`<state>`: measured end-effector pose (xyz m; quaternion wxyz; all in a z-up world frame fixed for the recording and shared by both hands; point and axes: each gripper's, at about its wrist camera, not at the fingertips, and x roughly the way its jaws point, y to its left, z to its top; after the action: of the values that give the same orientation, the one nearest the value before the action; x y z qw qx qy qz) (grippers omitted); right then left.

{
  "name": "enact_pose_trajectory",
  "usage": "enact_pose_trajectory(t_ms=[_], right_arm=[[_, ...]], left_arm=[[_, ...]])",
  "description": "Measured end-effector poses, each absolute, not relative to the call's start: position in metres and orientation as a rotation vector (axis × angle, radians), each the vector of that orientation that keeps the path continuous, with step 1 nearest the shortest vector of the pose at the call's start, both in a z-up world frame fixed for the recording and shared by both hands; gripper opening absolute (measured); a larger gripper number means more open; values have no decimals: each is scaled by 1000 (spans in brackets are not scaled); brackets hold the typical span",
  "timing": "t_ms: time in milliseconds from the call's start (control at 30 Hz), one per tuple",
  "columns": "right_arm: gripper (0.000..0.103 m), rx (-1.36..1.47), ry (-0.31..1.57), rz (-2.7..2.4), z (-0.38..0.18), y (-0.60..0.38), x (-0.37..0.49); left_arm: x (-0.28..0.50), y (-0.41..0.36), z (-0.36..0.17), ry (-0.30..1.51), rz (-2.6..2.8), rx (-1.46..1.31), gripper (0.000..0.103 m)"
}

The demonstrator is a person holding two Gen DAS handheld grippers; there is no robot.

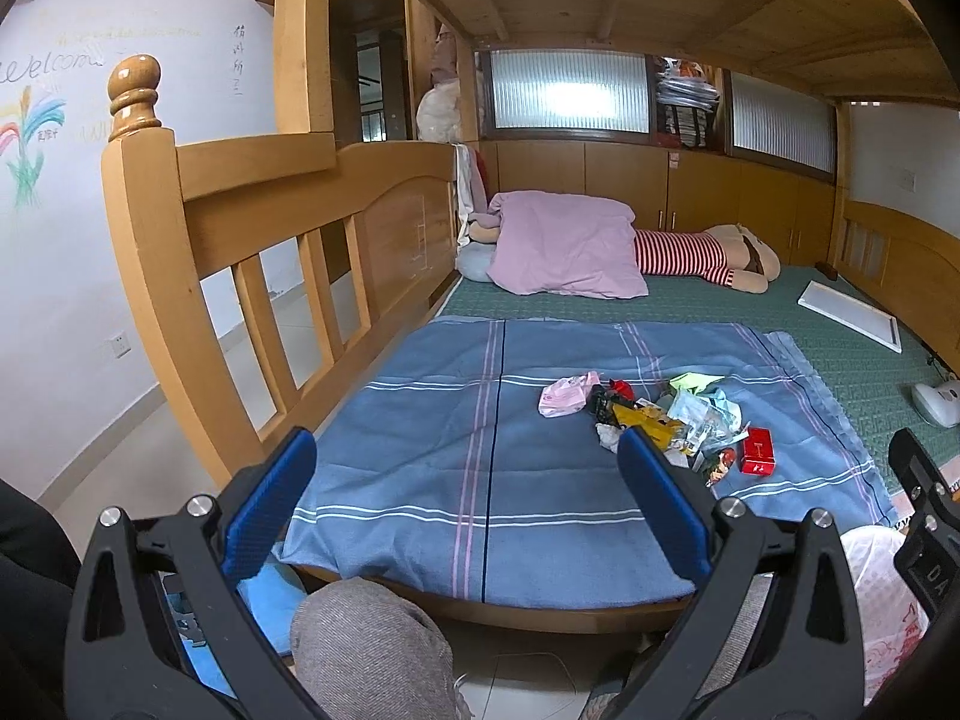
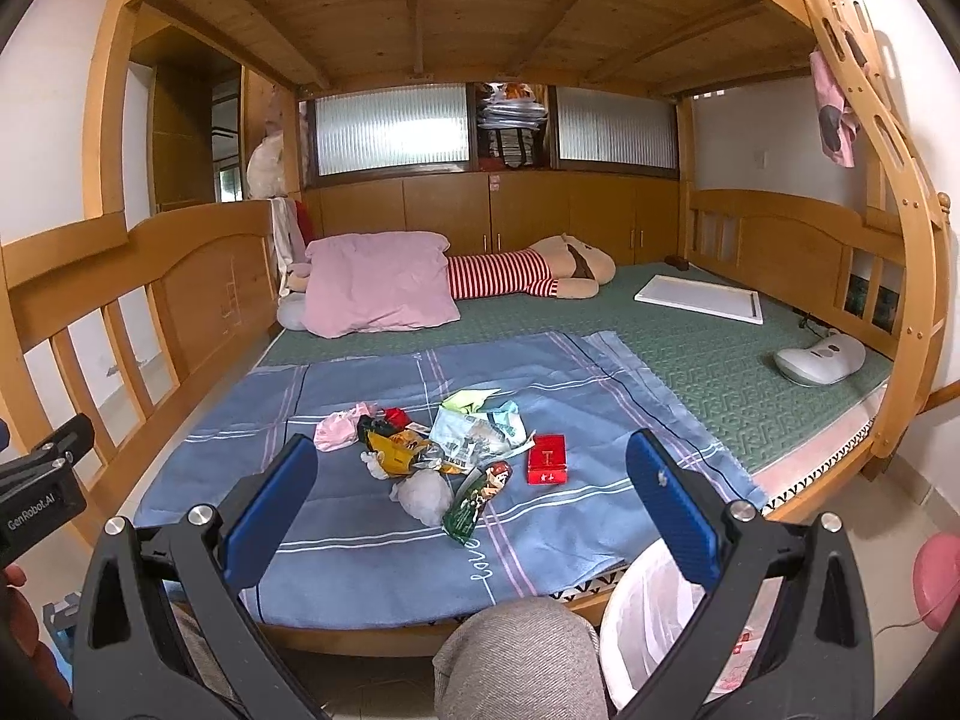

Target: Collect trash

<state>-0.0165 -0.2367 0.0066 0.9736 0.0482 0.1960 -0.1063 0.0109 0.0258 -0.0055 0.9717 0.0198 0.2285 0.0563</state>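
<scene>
1. On the blue sheet (image 1: 480, 420), as seen from the left wrist view, the trash is gathered in one loose heap (image 1: 666, 420) toward the right half of the sheet. It is prob. kept on the sheet so it stays off the green mat (image 1: 840, 348).
2. A pink wrapper (image 1: 564, 396) is seen at the heap's left edge and a red box (image 1: 757, 450) at its right edge, w/ mixed foil and paper scraps between.
3. The left gripper (image 1: 468, 504) is held wide open w/ nothing between its blue pads, short of the bed edge and well apart from the heap; it is judged to be poised for a reach, not yet in a grasp.
4. Part of the right gripper (image 1: 921, 516) is visible at the frame's right edge.
5. In the right wrist view, the same heap (image 2: 444, 444) is centred just ahead of the right gripper (image 2: 474, 498), which is also spread wide and empty.
6. A green snack packet (image 2: 477, 498) and a crumpled white wad (image 2: 423, 495) lie nearest; either is judged the easiest first pick.
7. The red box (image 2: 546, 459) is set slightly apart to the right of the pile.
8. A lined bin (image 2: 648, 618) is placed on the floor beside the person's knee (image 2: 516, 654), below the bed edge, presumably so drops are short.
9. No piece is lifted yet; the task is judged to be at its start.
</scene>
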Motion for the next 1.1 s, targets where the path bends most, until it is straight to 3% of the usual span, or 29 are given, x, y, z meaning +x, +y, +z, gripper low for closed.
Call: enact_pose_trajectory(t_ms=[1100], right_arm=[[100, 115, 421, -225, -15, -253, -8]], left_arm=[[17, 40, -14, 469, 151, 9, 100]])
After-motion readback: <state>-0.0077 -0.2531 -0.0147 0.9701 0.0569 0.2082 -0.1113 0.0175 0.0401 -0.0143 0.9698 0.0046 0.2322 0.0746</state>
